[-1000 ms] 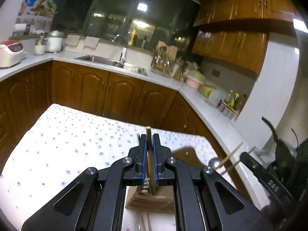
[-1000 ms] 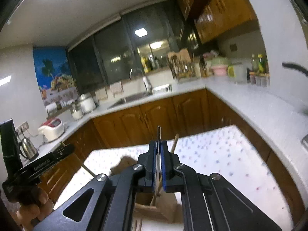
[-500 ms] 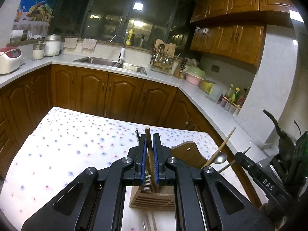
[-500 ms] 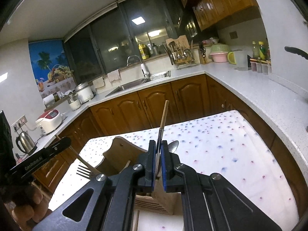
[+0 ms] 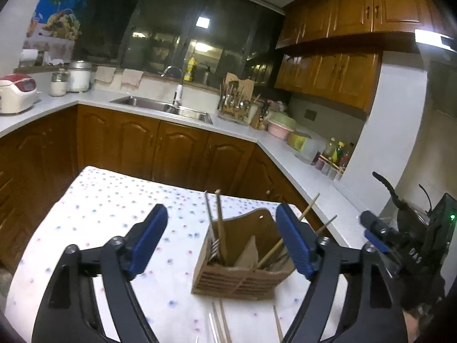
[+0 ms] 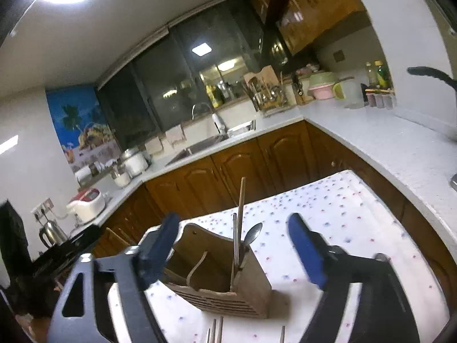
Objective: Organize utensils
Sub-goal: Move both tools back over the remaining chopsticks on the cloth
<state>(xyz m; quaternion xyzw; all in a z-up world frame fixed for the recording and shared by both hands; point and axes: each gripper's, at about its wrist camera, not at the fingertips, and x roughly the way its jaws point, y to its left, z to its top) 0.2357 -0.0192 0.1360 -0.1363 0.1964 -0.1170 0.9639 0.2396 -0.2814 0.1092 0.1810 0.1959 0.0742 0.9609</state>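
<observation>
The wooden holder stands on the dotted cloth that covers the surface, near its front edge. We see it between the spread fingers in both wrist views.

Inside, from the left view: a fork and a wooden stick stand nearly upright in the left compartment. More sticks lean out to the right from the right side. From the right view: a spoon shows its bowl above the rim, beside a thin metal handle and a tall stick. A pale curved handle lies in the middle section; we cannot tell what it belongs to.

On the cloth just in front of the holder lie a few loose utensils, cut off by the lower edge of the picture.

Left gripper: jaws are opening, spread wide, nothing pinched; the fork and stick stand free in the gap, clear of both pads. Right gripper: jaws are opening too, wide apart, with the spoon and stick between them but untouched.

At the right edge of the left view we see the other gripper's black body.

Behind: brown cabinets, a white counter with a sink.
</observation>
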